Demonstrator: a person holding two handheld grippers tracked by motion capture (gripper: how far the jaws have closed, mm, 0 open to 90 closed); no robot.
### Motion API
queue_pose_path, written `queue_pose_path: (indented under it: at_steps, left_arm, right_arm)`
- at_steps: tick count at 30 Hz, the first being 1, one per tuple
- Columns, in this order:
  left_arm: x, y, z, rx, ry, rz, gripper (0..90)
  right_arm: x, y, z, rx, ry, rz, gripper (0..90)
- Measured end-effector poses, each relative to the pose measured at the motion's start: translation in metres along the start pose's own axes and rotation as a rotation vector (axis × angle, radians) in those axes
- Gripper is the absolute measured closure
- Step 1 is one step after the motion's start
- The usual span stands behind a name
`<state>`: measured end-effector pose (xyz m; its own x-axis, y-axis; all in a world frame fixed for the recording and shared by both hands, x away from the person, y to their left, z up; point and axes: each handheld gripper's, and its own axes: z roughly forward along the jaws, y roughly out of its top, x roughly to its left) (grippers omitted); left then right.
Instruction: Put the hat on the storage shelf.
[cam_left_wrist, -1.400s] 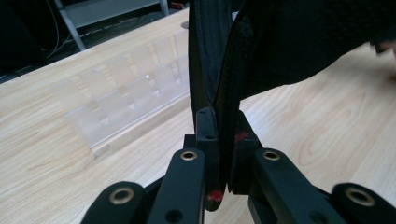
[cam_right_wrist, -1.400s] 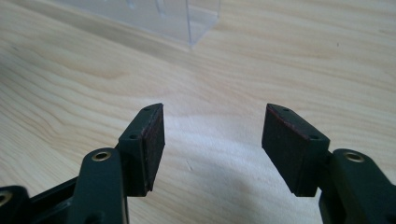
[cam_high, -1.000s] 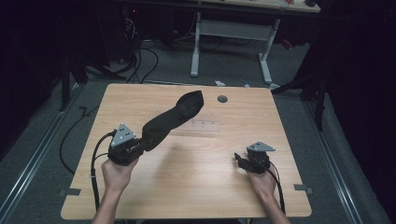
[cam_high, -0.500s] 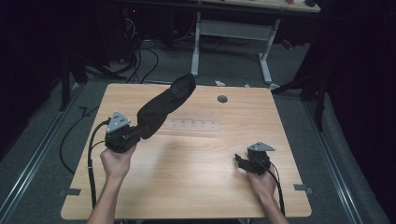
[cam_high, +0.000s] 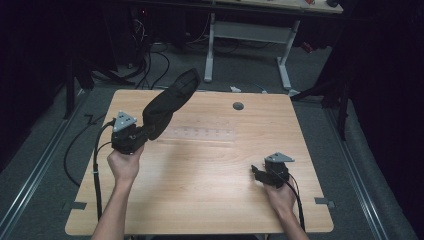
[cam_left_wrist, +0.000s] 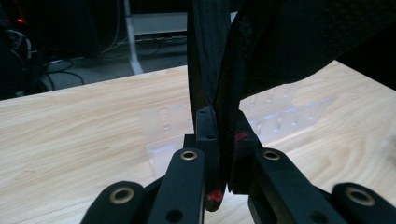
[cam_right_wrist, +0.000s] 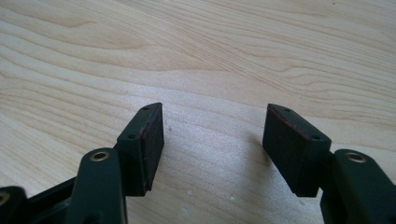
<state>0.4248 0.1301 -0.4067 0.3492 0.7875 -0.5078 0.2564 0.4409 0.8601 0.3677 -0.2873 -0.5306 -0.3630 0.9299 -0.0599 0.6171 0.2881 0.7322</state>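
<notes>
Dark floor and tangled cables ringed the scene, and a pale wooden table (cam_high: 210, 200) sat squarely in the middle of the high view, with a white-legged desk frame (cam_high: 247, 45) standing beyond its far edge.

Over on the person's left, the left hand (cam_high: 123, 165) had the left gripper (cam_high: 142, 134) raised above the table's left side, jaws pinched tight on a black fabric pouch (cam_high: 167, 105). The pouch stood up and away from the gripper, angling toward the far edge, its upper end clear of the wood. From the left gripper view, the fabric (cam_left_wrist: 280, 46) was squeezed flat between the two black jaws, folds of dark woven cloth rising up out of frame, and red marks showed on the jaw tips.

Flat on the tabletop lay a clear plastic strip (cam_high: 202, 134), just right of the left gripper; through the left gripper view it appeared behind the jaws (cam_left_wrist: 163, 126), see-through, with small slots along it.

Across the table, the right hand (cam_high: 281, 197) held the right gripper (cam_high: 256, 172) low near the front right. In the right gripper view the right gripper's jaws stood spread wide apart, bare wood grain between them, nothing held.

A small round grey grommet (cam_high: 238, 106) sat near the table's far edge.
</notes>
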Motion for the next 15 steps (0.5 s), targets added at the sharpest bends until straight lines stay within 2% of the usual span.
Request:
queue_pose_path:
  at_steps: [7, 15]
  left_arm:
    - [0.010, 0.000, 0.010, -0.020, 0.036, -0.011, 86.0]
    - [0.012, -0.006, 0.020, -0.026, 0.061, -0.002, 86.0]
  right_arm:
    - [0.000, 0.000, 0.000, 0.000, -0.002, -0.002, 38.7]
    - [0.001, 0.000, 0.000, 0.000, -0.004, -0.006, 38.7]
